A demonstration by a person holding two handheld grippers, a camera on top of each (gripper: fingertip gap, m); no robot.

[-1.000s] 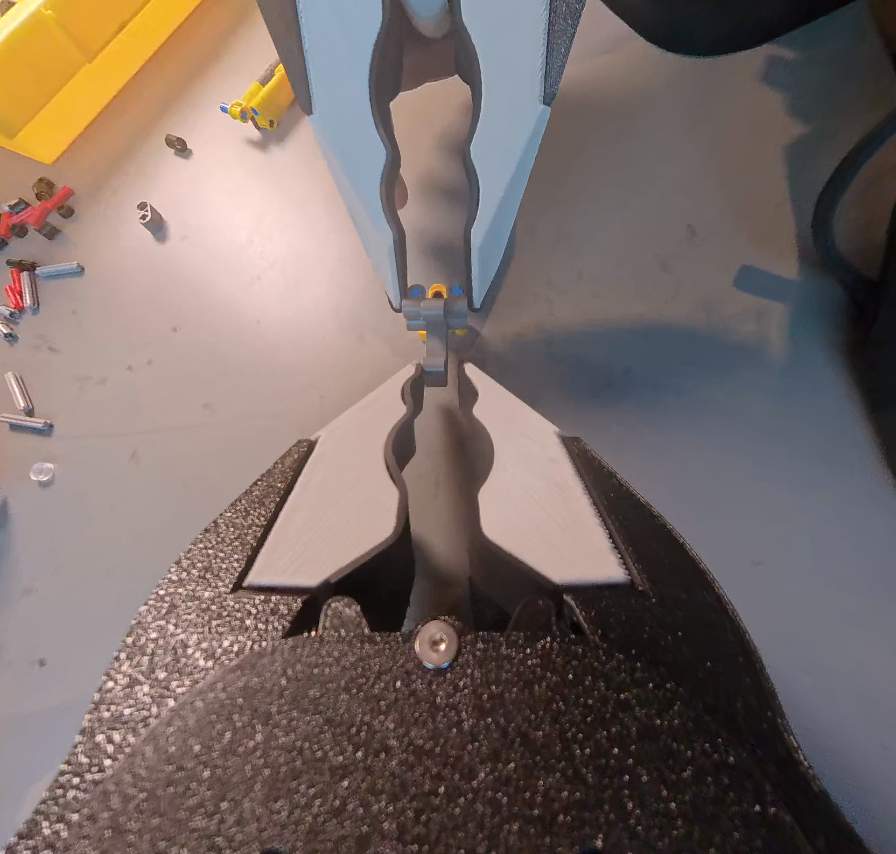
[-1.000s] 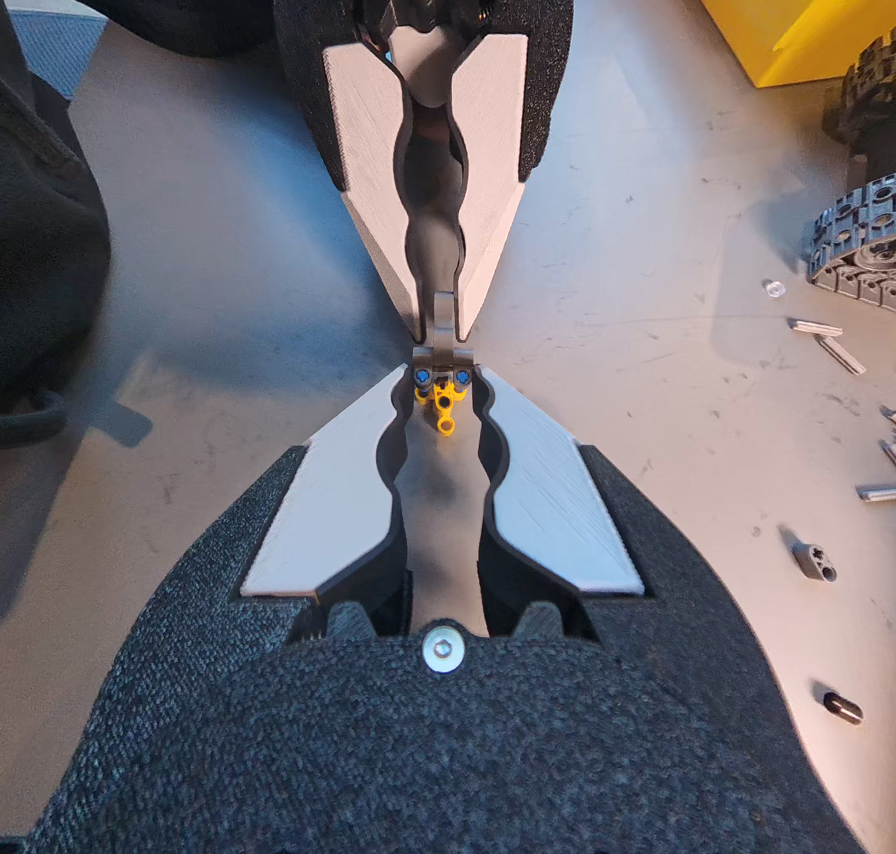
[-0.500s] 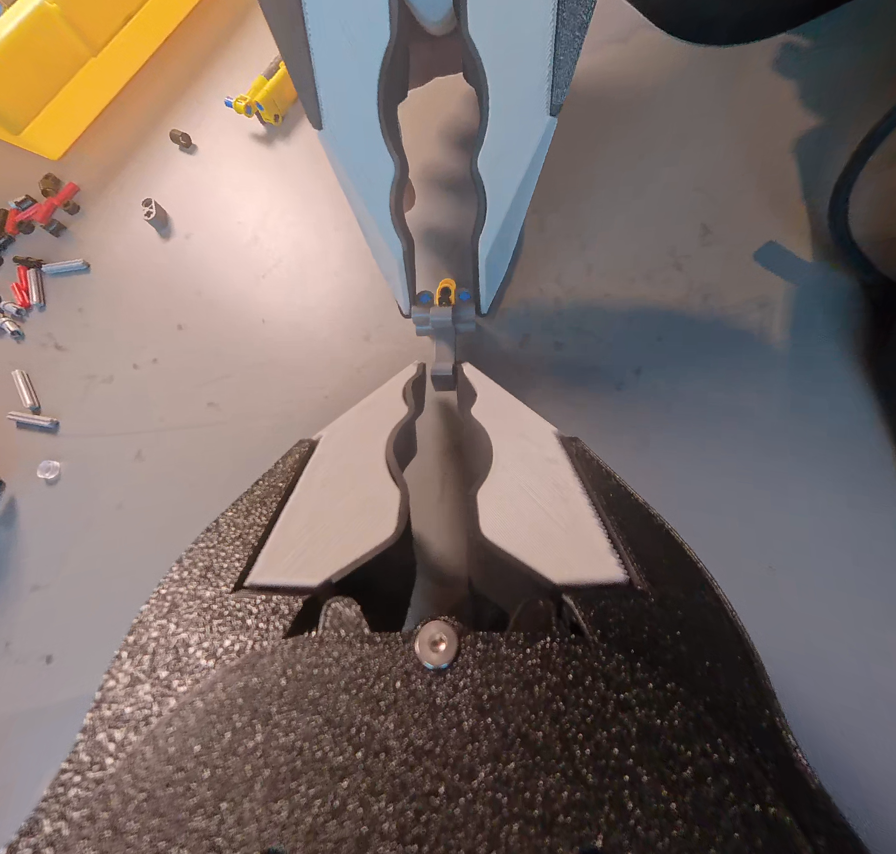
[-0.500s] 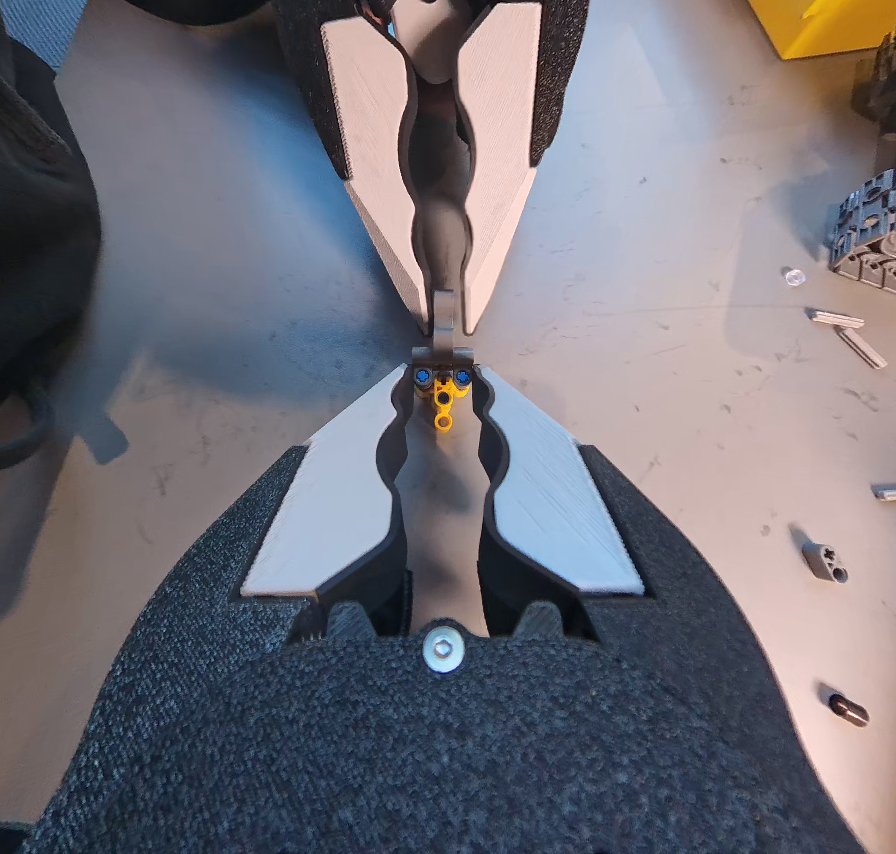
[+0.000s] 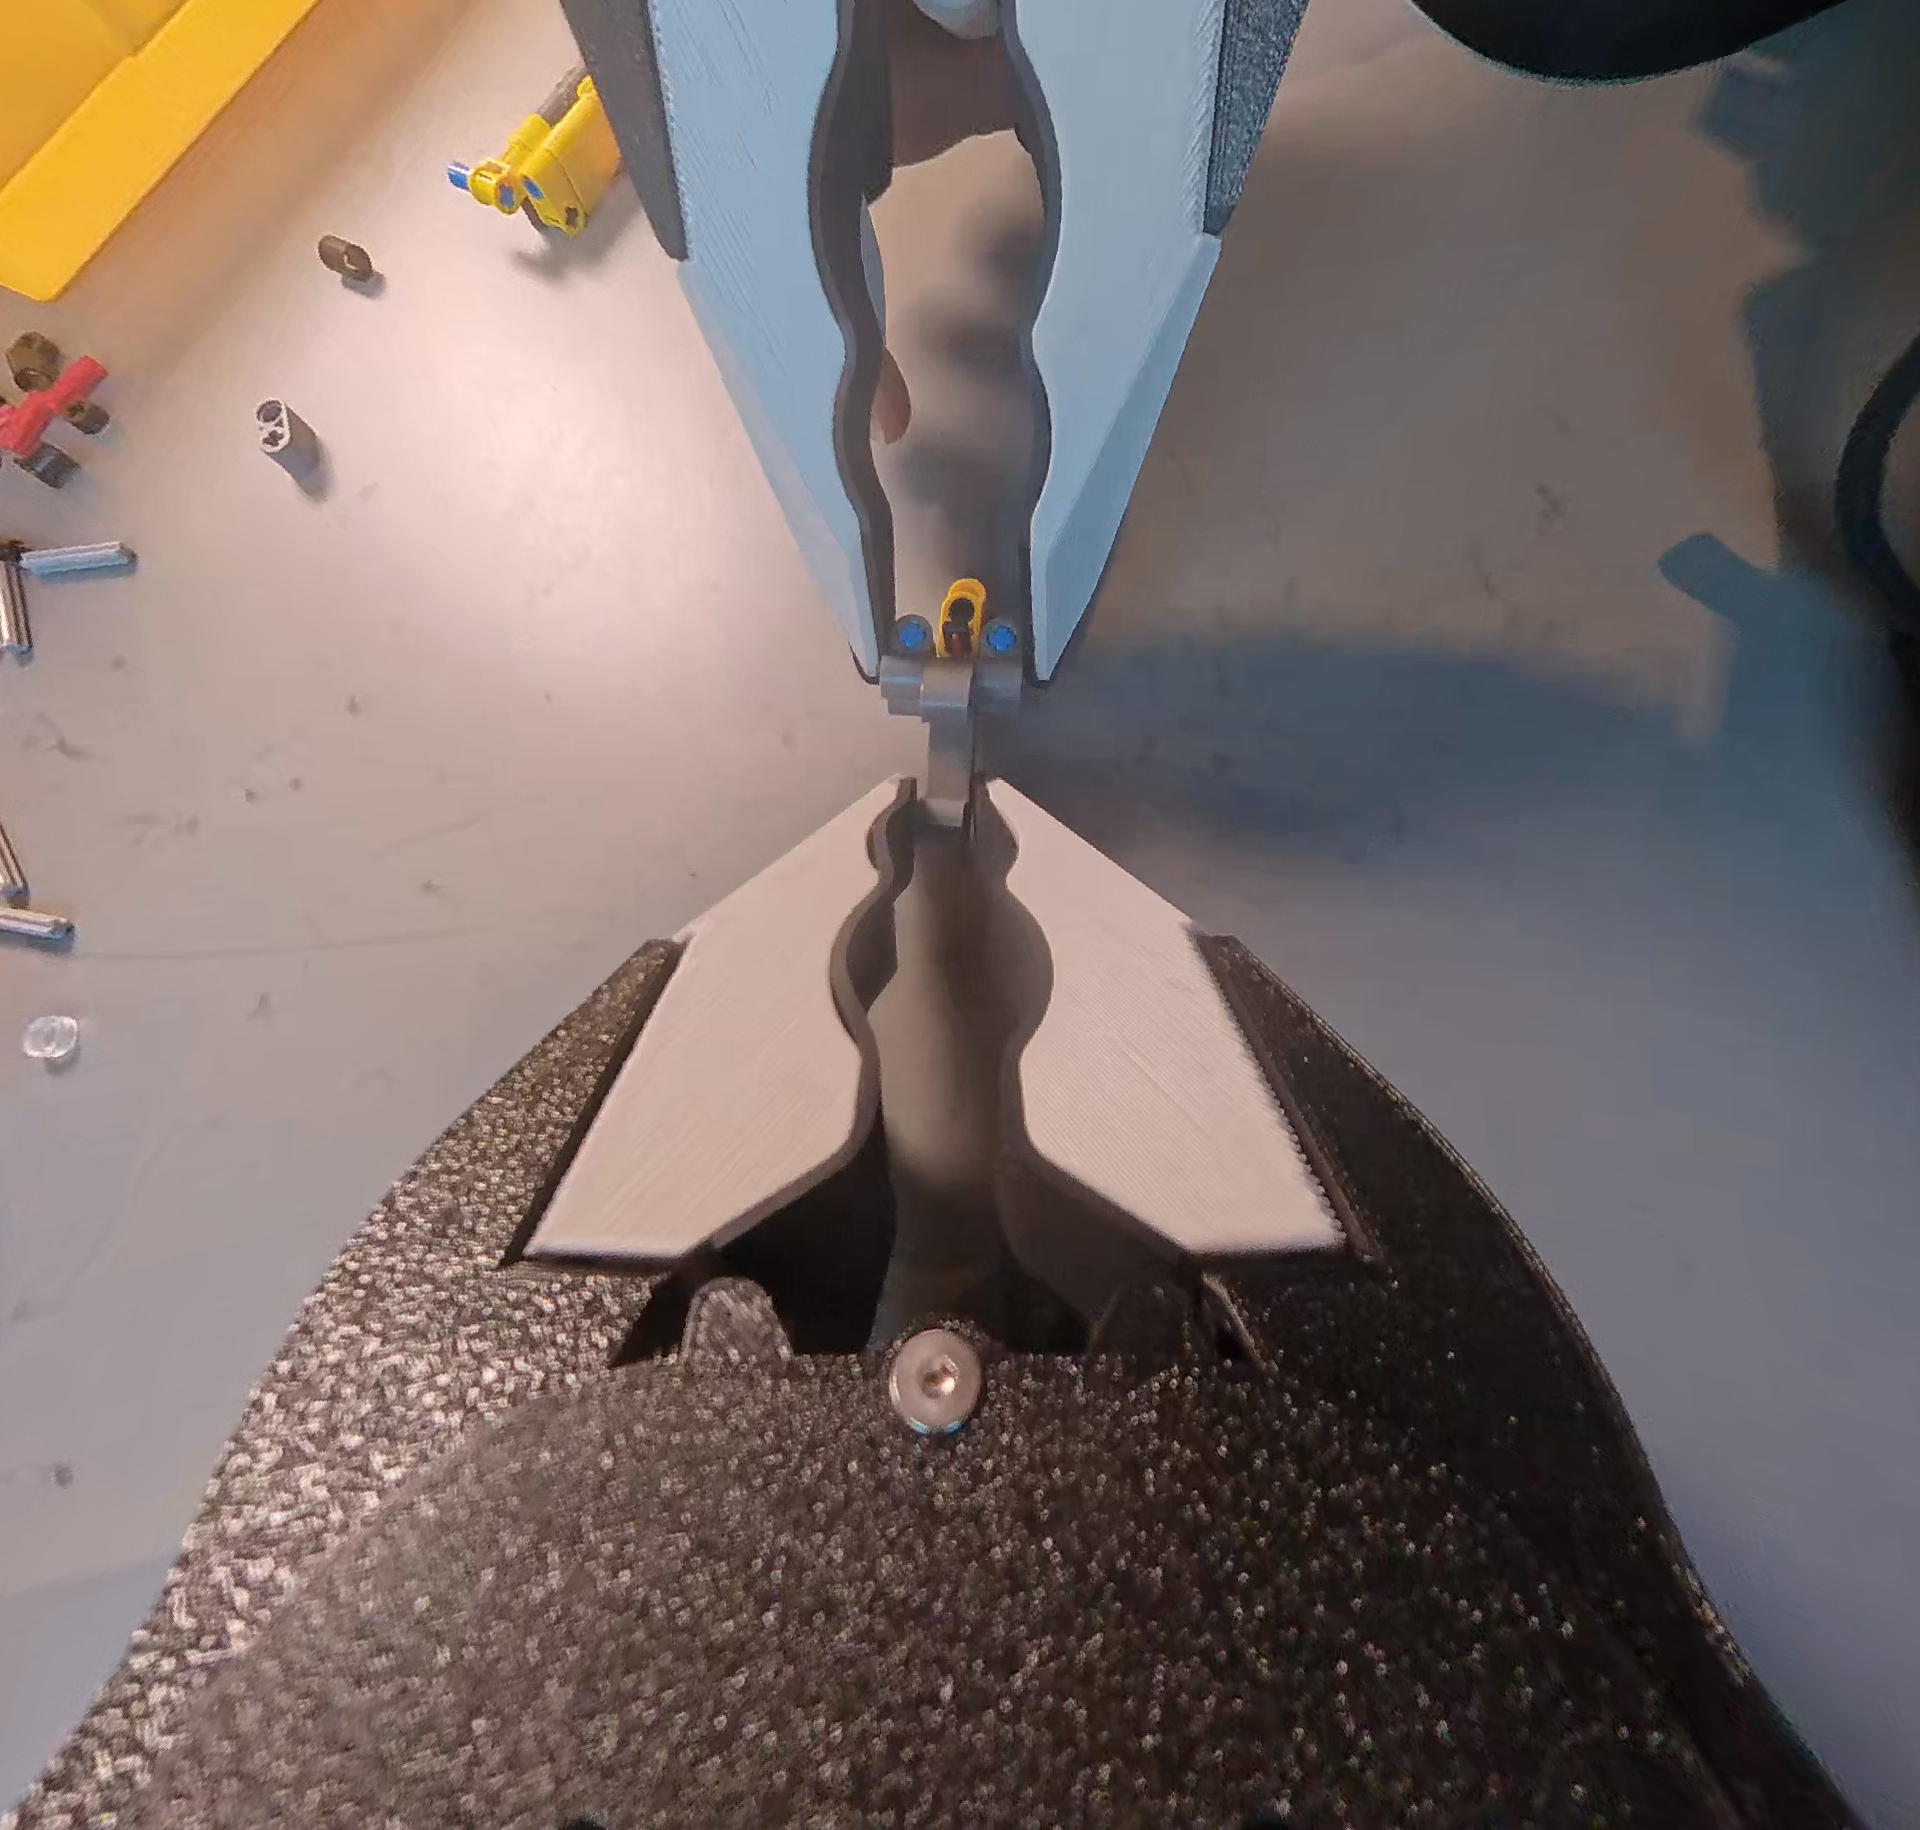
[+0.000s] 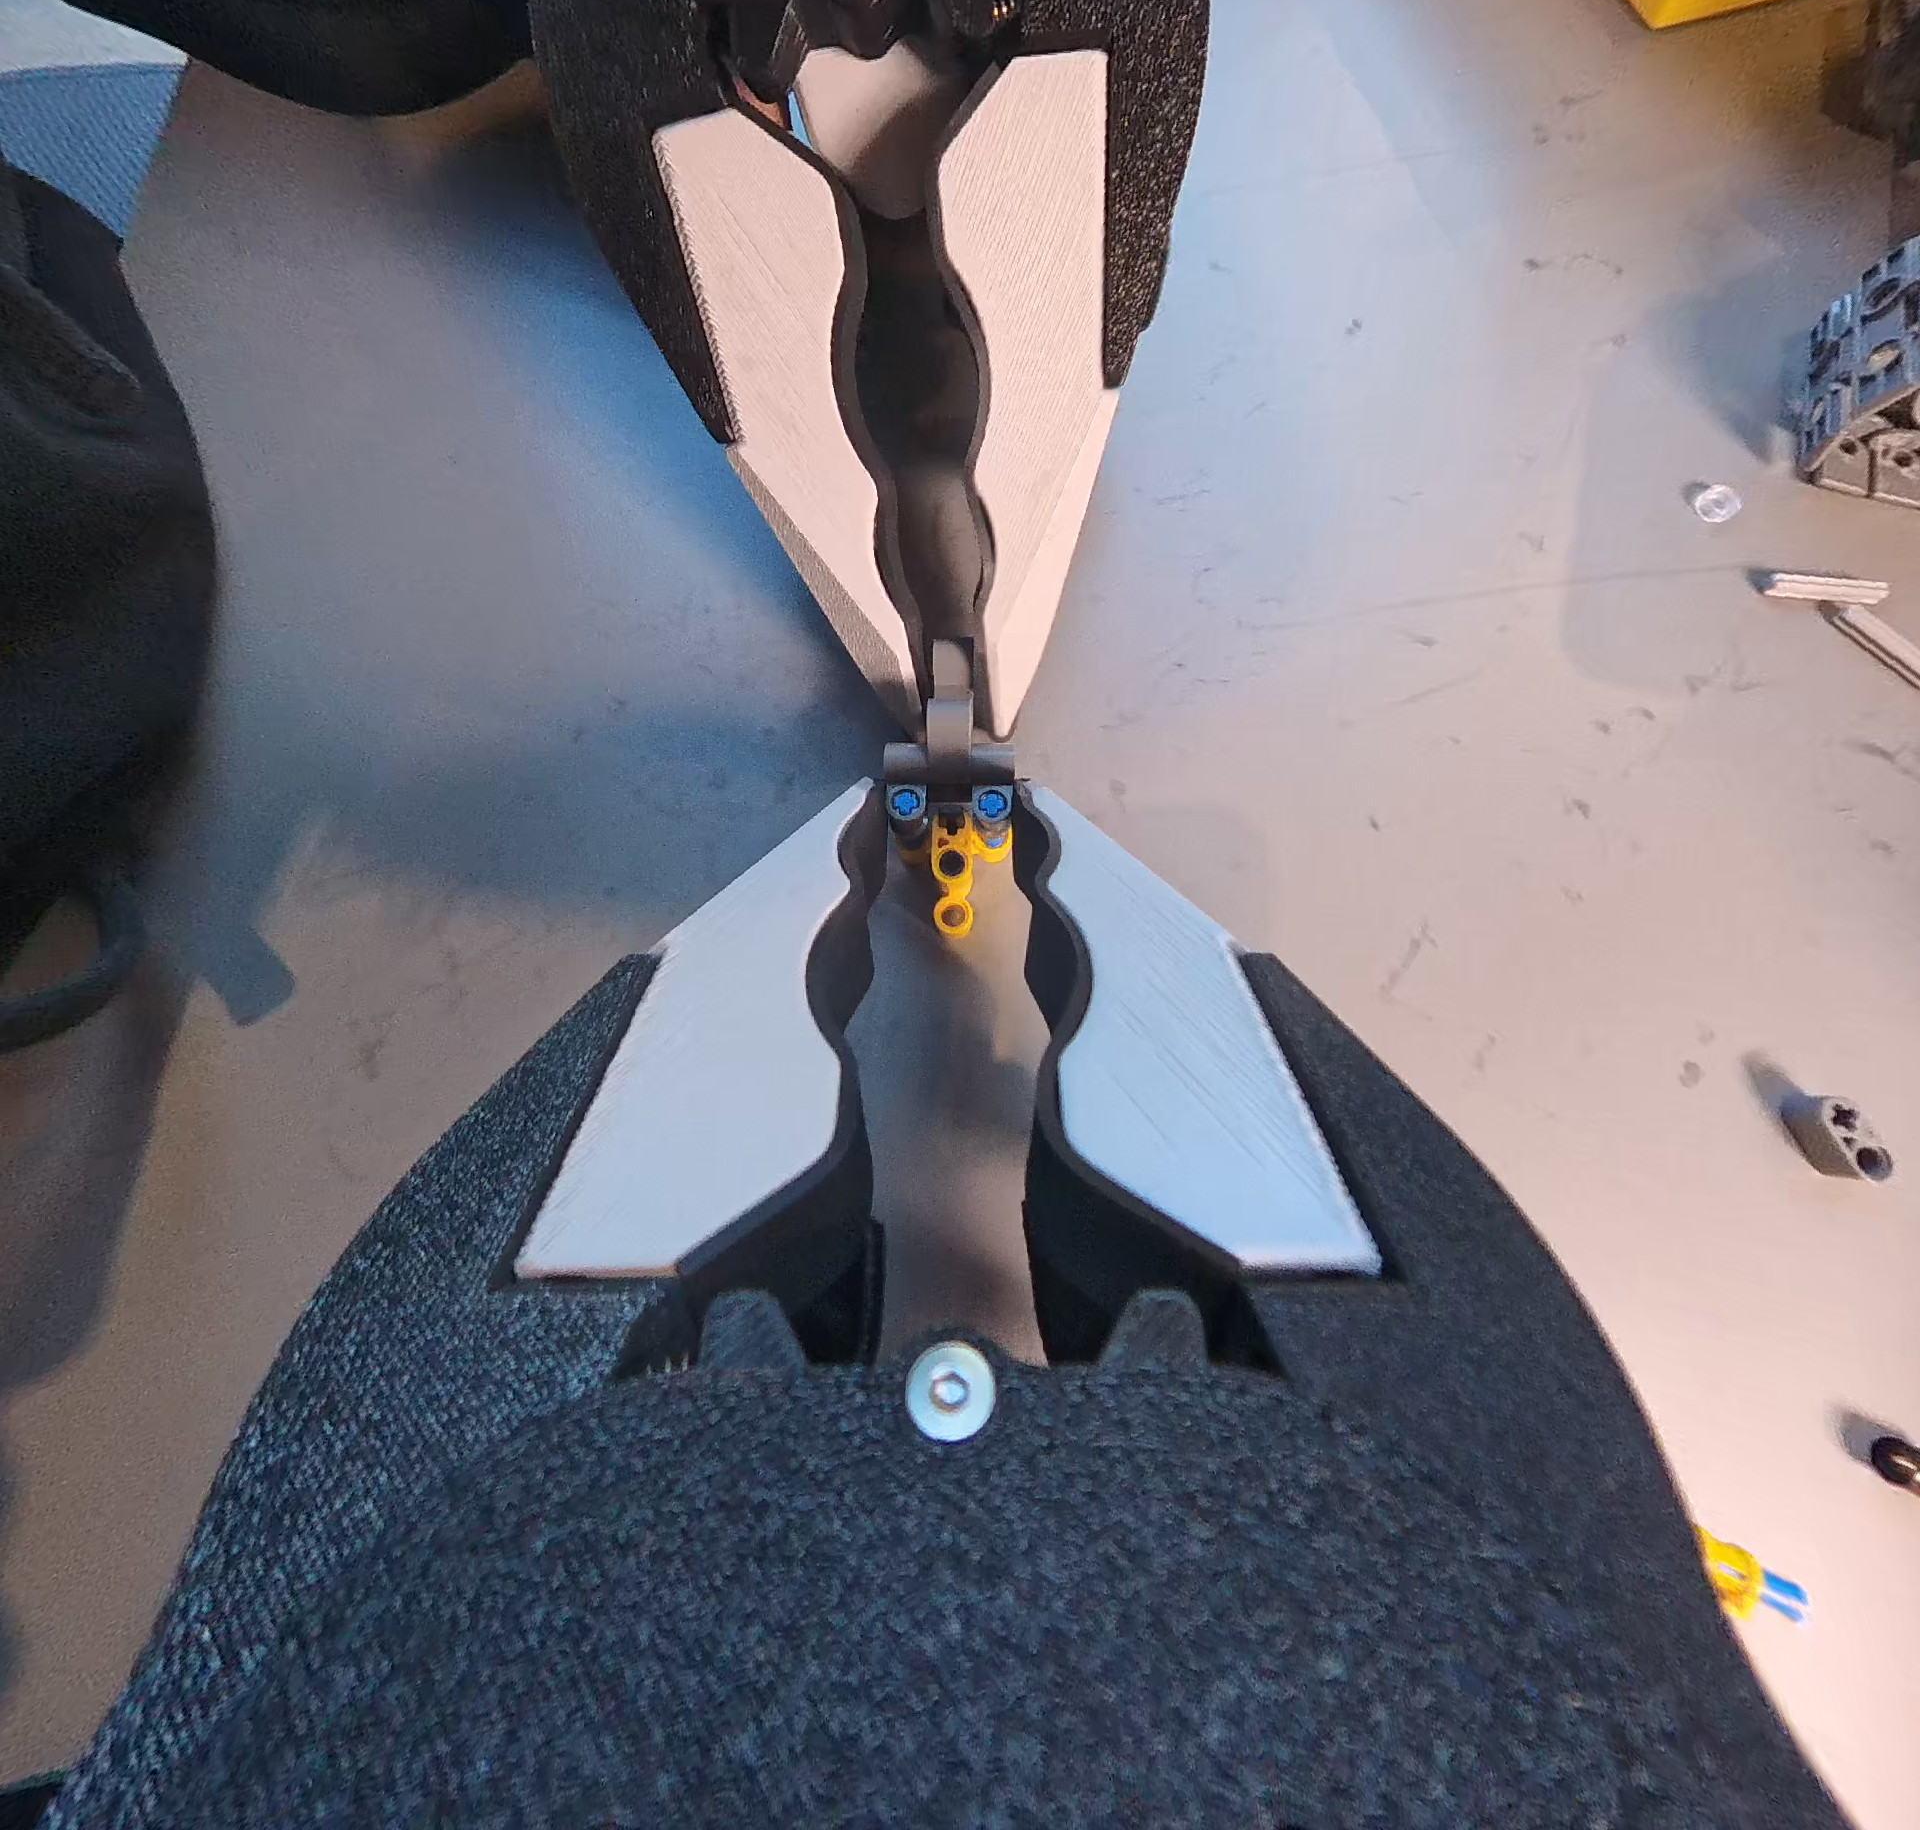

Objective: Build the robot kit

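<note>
Left hand-held gripper [image 5: 940, 809]: pressed shut on the stem of the grey connector [image 5: 948, 705], over the worktop [image 5: 416, 845]. Right hand-held gripper [image 6: 948, 809]: pinching the crossbar end, with blue pins [image 6: 906, 801] and yellow part [image 6: 951, 866]. Tips facing, nearly touching.

hobby workbench, scuffed grey tabletop [image 5: 436, 741], scattered building-toy pins [image 5: 78, 559] (yellow bin [image 5: 94, 118] nearby)

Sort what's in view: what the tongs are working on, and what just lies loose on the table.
In hand:
- small grey, blue-pinned, yellow plastic brick assembly, gripped by left tongs and right tongs

Lying about:
- yellow plastic bin
- grey plastic connector
- black toothed track piece
- red cross-shaped piece
</note>
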